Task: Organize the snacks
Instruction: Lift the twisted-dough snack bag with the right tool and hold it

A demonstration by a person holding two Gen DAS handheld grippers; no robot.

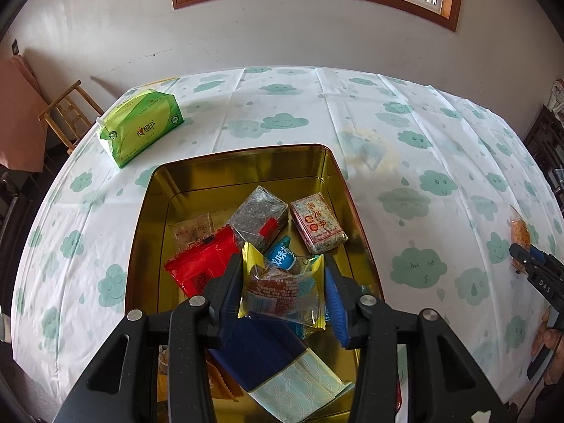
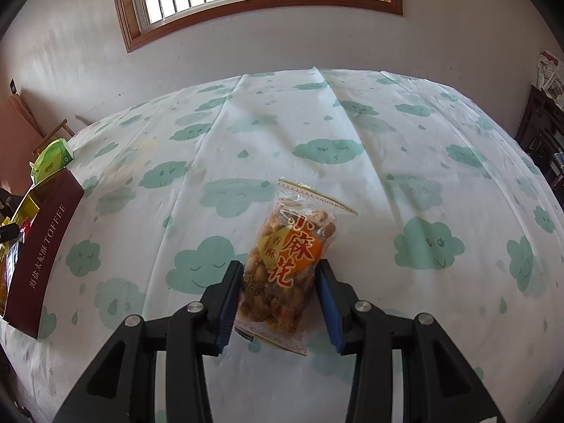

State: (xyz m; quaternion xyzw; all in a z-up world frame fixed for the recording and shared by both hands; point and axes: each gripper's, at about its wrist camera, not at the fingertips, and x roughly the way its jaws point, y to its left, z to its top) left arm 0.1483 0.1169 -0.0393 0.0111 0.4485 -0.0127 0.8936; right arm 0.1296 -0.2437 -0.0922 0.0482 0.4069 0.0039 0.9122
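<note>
An open gold tin holds several snacks: a red packet, a clear packet of dark grains, a patterned block and a dark blue pack. My left gripper hangs over the tin. A yellow-edged clear snack packet sits loosely between its pads, resting on the blue pack. On the cloud-print tablecloth lies a bag of fried dough twists. My right gripper is closed on the bag's sides. In the left wrist view, that gripper and the bag show at the right edge.
A green tissue pack lies on the table behind the tin, to its left. The tin's maroon side stands at the left of the right wrist view. A wooden chair is past the table's left edge. A hand holds the right gripper.
</note>
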